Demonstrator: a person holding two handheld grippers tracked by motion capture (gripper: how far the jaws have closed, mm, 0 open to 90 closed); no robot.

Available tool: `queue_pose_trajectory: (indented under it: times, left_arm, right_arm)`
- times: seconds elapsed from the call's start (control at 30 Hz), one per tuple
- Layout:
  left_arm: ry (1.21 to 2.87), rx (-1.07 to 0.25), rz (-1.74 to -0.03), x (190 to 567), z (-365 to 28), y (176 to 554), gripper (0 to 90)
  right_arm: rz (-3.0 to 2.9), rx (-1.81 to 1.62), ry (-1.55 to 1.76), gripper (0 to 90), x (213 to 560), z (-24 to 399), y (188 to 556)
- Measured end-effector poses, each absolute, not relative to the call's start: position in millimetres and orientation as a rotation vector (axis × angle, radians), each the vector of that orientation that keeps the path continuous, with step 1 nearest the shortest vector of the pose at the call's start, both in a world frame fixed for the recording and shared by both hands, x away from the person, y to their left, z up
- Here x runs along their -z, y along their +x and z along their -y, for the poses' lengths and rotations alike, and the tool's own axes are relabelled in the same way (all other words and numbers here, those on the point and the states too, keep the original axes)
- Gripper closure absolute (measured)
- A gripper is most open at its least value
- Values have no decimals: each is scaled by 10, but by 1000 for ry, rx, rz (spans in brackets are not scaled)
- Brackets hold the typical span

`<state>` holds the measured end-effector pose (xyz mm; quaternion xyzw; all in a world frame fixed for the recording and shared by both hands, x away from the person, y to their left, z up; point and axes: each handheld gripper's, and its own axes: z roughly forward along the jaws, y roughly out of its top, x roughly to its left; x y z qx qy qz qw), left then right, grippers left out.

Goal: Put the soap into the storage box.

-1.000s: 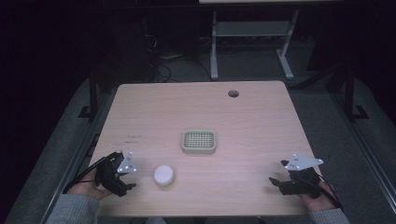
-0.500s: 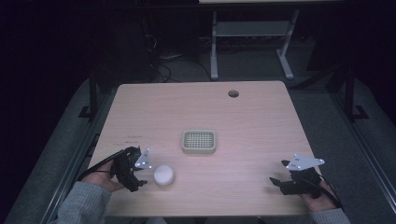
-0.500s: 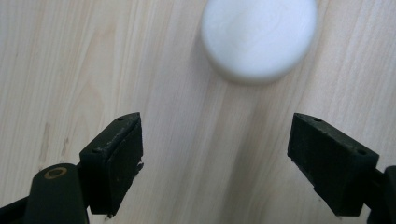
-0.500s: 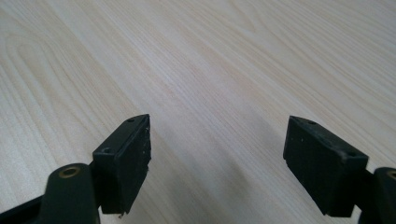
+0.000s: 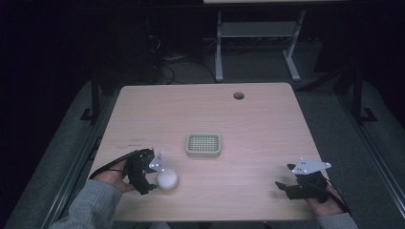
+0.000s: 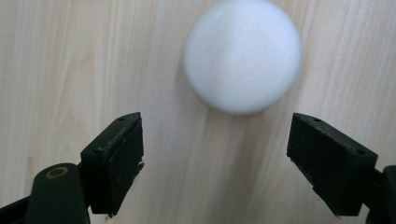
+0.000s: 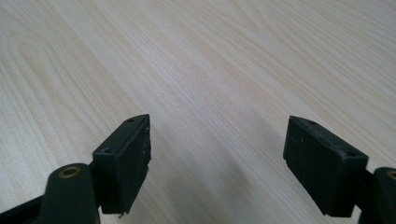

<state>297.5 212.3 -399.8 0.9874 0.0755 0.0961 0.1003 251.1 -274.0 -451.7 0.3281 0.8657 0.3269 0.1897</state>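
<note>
White ball (image 5: 167, 180) near the front left of the bench (image 5: 258, 119), just beside the left gripper (image 5: 149, 177). Seen in the left gripper view as a smooth round ball (image 6: 242, 55) ahead of the jaws and slightly right of centre, not yet between them. Left gripper (image 6: 215, 154) with jaws wide apart, nothing in them. Right gripper (image 5: 286, 183) resting at the front right of the bench, well apart from the ball; jaws (image 7: 217, 158) likewise spread, with bare wood between.

Small grid-topped tray (image 5: 203, 145) at mid-bench, near the ball but not touching.

Probably light and hard, judging by the glossy, even surface; possibly hollow, though not to be told from here. Likely slippery and apt to roll off at a nudge. Best taken across the widest part, jaws level on opposite sides and centred, closing gently; a grip too high or off-centre would likely squirt it away across the bench.
</note>
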Motion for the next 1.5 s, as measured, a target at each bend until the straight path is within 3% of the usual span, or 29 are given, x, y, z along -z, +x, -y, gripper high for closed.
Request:
queue_pose_trajectory:
  times: [1.5]
  left_arm:
    - [2988,-64,-132,4202,-1714,3166,169]
  right_arm:
    - [-2446,-919,908,227,4517,2734,2516]
